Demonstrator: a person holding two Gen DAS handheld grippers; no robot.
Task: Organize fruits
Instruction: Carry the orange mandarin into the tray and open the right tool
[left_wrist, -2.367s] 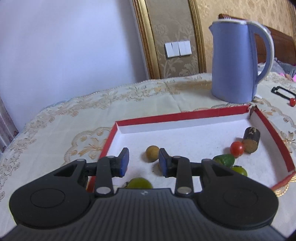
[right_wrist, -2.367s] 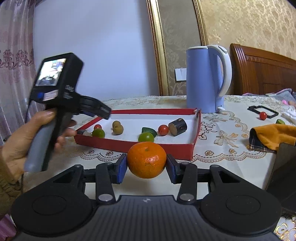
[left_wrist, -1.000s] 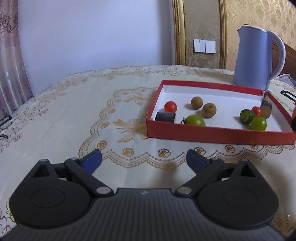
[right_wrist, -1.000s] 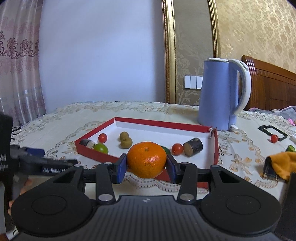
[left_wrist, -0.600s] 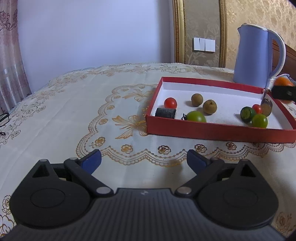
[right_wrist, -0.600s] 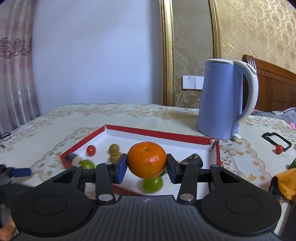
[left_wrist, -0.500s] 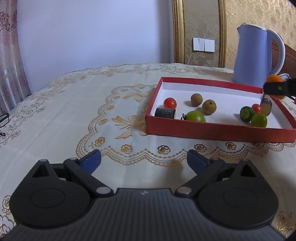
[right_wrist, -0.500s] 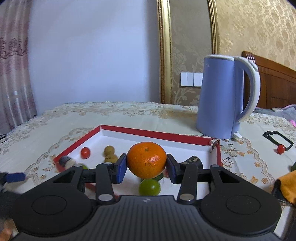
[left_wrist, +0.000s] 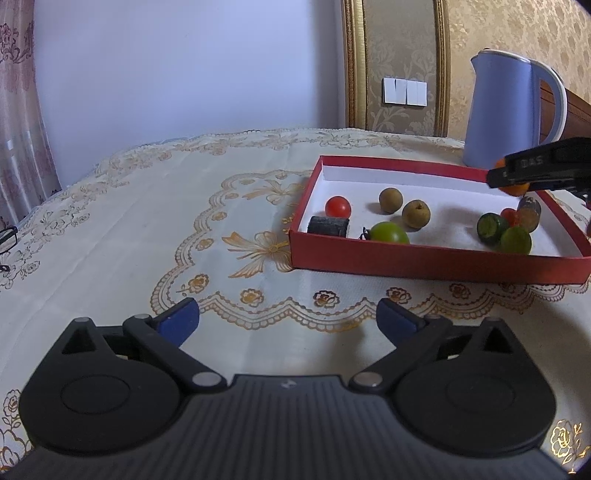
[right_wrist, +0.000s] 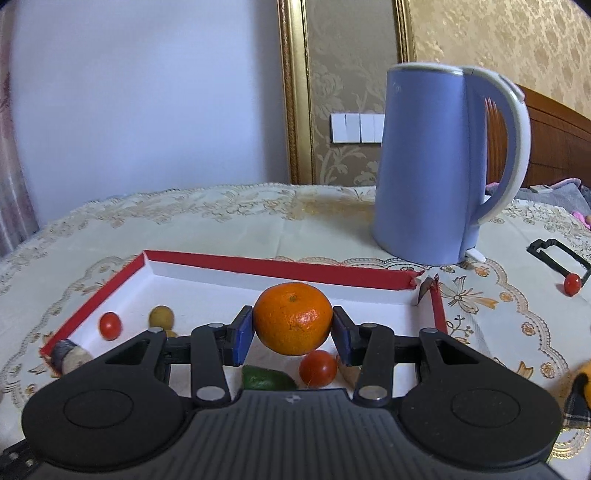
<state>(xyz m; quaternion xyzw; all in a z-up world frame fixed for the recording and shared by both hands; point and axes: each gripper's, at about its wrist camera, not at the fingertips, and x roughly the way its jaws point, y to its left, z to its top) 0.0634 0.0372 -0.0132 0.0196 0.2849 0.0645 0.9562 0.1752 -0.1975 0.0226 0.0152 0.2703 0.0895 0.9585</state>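
Right wrist view showed the right gripper (right_wrist: 292, 334) clamped on the orange (right_wrist: 293, 318), held above the box (right_wrist: 273, 266) near its right end, the spread, empty left gripper (left_wrist: 287, 321) well short of the box's near edge.

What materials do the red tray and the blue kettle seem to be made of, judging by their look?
Red tray: probably cardboard, matte red outside and white inside; its thin wall is torn and bent at the far right corner.
Blue kettle: likely plastic, smooth with a soft sheen, with a pale molded handle; a metal body under the coating cannot be excluded.
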